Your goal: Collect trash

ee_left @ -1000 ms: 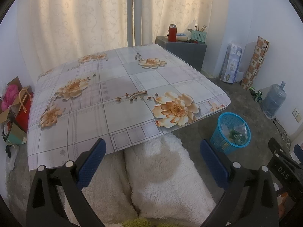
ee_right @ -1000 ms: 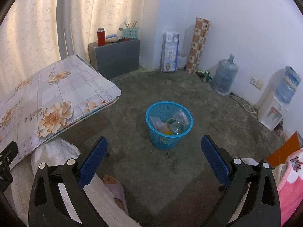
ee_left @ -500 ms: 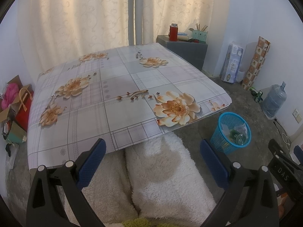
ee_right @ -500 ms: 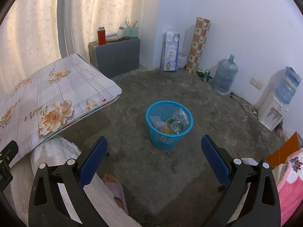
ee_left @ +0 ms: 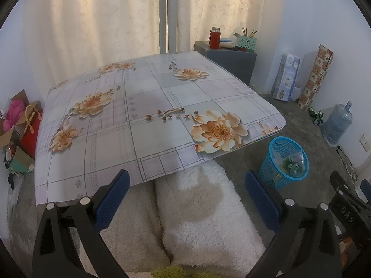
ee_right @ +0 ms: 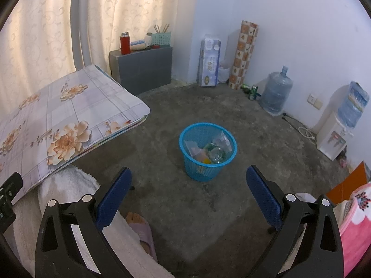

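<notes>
The left gripper (ee_left: 185, 194) and right gripper (ee_right: 189, 194) both gape wide, holding nothing. The trash (ee_right: 209, 150) lies inside the blue basket (ee_right: 204, 170) on the floor, off the bench's (ee_left: 143, 106) corner.

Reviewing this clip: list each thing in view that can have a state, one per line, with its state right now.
left gripper: open, empty.
right gripper: open, empty.
blue basket: upright on the floor, partly filled with trash.
table: covered by a flowered cloth, nothing on it.
large water jug: upright on the floor by the wall.
red flask: upright on the grey cabinet, capped.
</notes>
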`<control>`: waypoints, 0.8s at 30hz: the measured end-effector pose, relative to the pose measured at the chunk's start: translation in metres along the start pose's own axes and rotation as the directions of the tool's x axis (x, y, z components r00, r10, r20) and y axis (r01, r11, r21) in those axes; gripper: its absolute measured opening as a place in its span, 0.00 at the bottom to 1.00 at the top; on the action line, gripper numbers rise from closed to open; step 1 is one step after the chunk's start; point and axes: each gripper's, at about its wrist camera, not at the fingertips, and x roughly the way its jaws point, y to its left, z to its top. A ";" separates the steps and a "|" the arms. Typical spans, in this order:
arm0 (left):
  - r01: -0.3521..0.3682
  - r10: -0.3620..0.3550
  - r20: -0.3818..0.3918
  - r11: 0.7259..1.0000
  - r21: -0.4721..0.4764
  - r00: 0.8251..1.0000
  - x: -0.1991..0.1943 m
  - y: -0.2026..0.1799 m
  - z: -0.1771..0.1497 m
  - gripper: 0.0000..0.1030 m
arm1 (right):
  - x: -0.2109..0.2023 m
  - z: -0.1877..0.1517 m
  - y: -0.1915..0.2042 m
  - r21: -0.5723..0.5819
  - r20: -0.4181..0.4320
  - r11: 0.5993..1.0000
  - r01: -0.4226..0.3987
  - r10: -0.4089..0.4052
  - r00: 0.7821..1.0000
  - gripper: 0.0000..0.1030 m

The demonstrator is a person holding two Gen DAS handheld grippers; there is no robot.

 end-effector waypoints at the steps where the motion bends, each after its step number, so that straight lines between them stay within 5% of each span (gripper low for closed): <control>1: 0.000 0.000 0.000 1.000 0.001 1.000 0.000 0.000 0.000 0.95 | 0.000 0.000 0.000 0.001 0.000 1.000 0.000 0.000 1.000 0.92; 24: 0.001 -0.001 -0.004 1.000 -0.001 1.000 0.001 0.001 -0.001 0.95 | 0.000 0.001 -0.001 -0.002 0.000 1.000 -0.002 0.002 1.000 0.92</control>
